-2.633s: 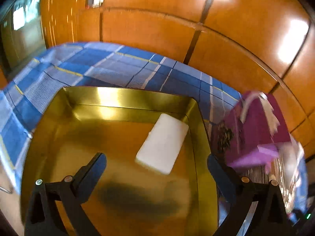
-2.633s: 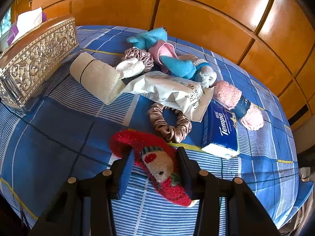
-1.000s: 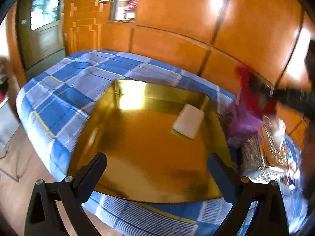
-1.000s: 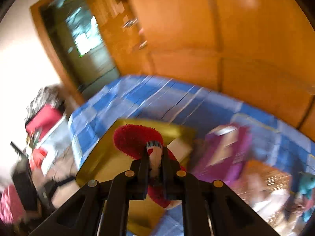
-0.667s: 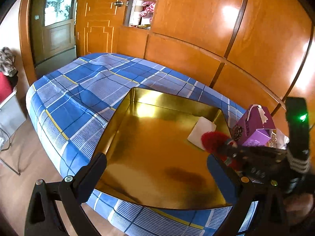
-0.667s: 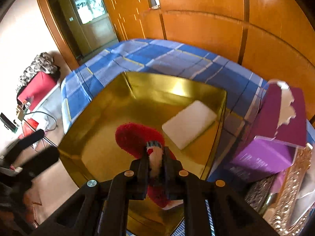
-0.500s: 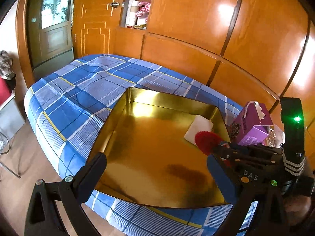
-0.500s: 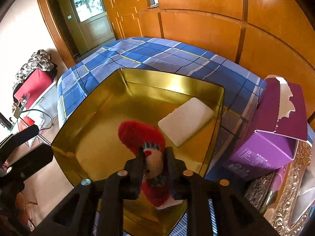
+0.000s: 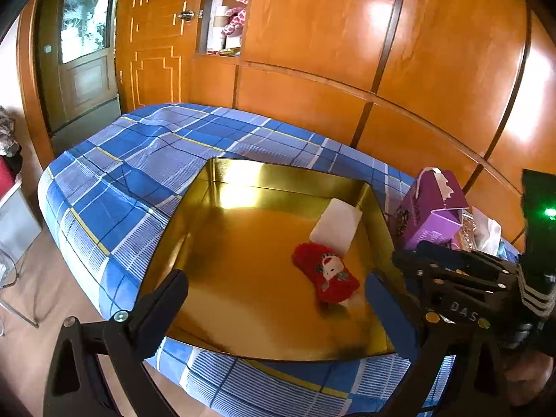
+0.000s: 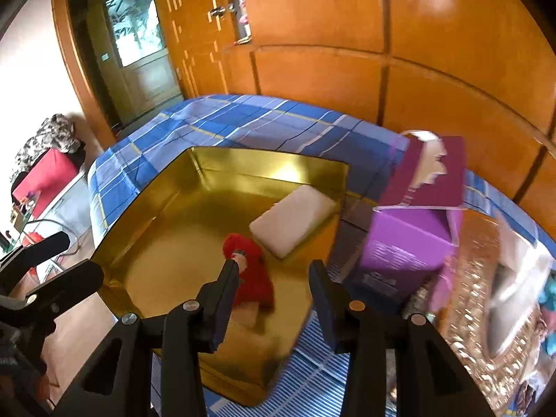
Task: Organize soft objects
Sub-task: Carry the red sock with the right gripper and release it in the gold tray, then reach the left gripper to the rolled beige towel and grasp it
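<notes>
Gold tray [image 9: 243, 173] on plaid bed [image 9: 139, 160]

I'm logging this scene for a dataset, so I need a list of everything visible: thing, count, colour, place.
gold tray: one, shiny gold, on the bed.
red plush toy: one, red with a pale face, lying in the tray toward its right side.
white pad: one, white, in the tray beside the toy, at its far end.
plaid bedspread: one, blue with white and yellow lines, under the tray.
purple box: one, purple, torn open on top, right of the tray.
ornate box: one, metallic, right of the purple box; blurred.
wooden panels: orange-brown, behind the bed.
left gripper: black, open, empty.
right gripper: black, jaws opening, toy lying free below.
</notes>
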